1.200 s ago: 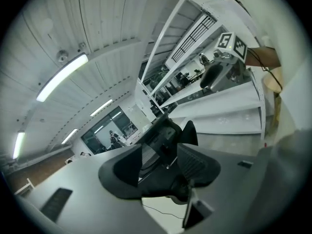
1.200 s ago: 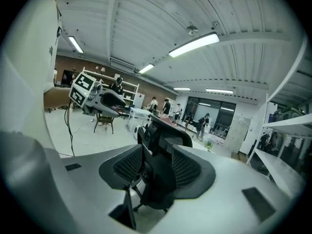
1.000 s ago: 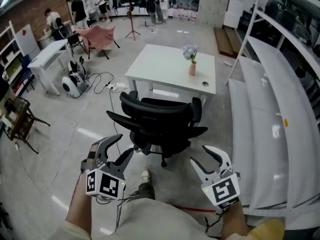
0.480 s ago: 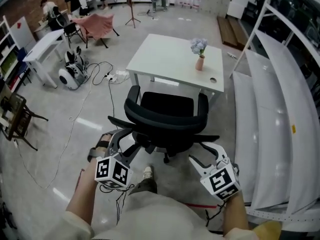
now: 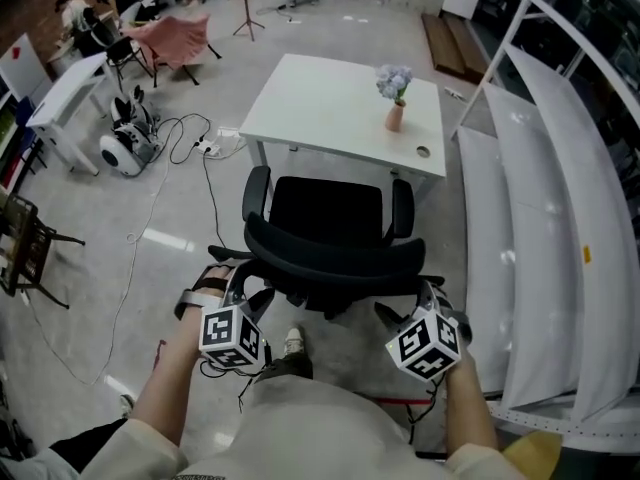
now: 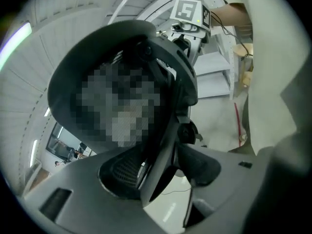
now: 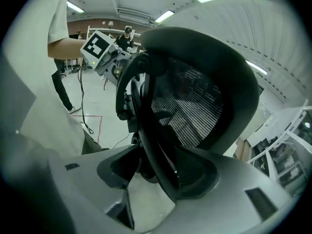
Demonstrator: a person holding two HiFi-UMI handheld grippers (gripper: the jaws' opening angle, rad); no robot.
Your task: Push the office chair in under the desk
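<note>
The black office chair faces the white desk, its seat just short of the desk's near edge. Its mesh backrest curves toward me. My left gripper is at the backrest's left end and my right gripper at its right end. In the left gripper view the jaws of the left gripper are open astride the backrest's rim. The jaws of the right gripper have just been opening and stand wide, with the rim of the backrest between them.
A pink vase of flowers stands on the desk. White curved shelving runs along the right. Cables and a small white machine lie on the floor at left. My shoe is behind the chair.
Both grippers have come down and forward from clear of the chair to the two ends of its backrest. The chair now stands square to the desk.
</note>
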